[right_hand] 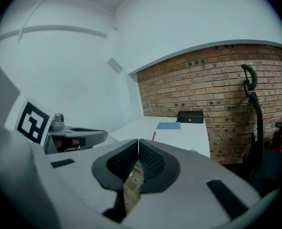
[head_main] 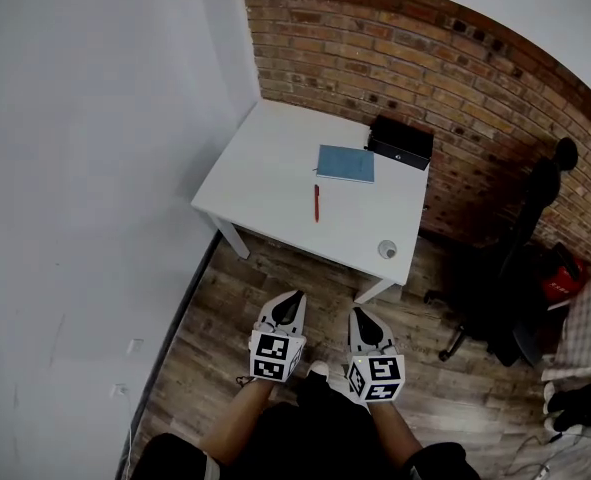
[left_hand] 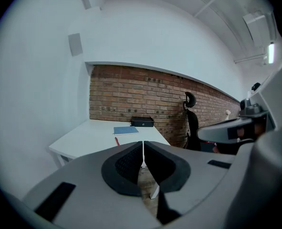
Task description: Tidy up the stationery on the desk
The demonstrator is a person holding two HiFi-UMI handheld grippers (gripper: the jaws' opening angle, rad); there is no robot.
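Left gripper (head_main: 294,298), right gripper (head_main: 361,315) closed | slim red pen (head_main: 316,203) near blue notebook (head_main: 346,163)

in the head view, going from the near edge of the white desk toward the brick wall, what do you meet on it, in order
small round grey-white object → red pen → flat blue notebook → black rectangular box
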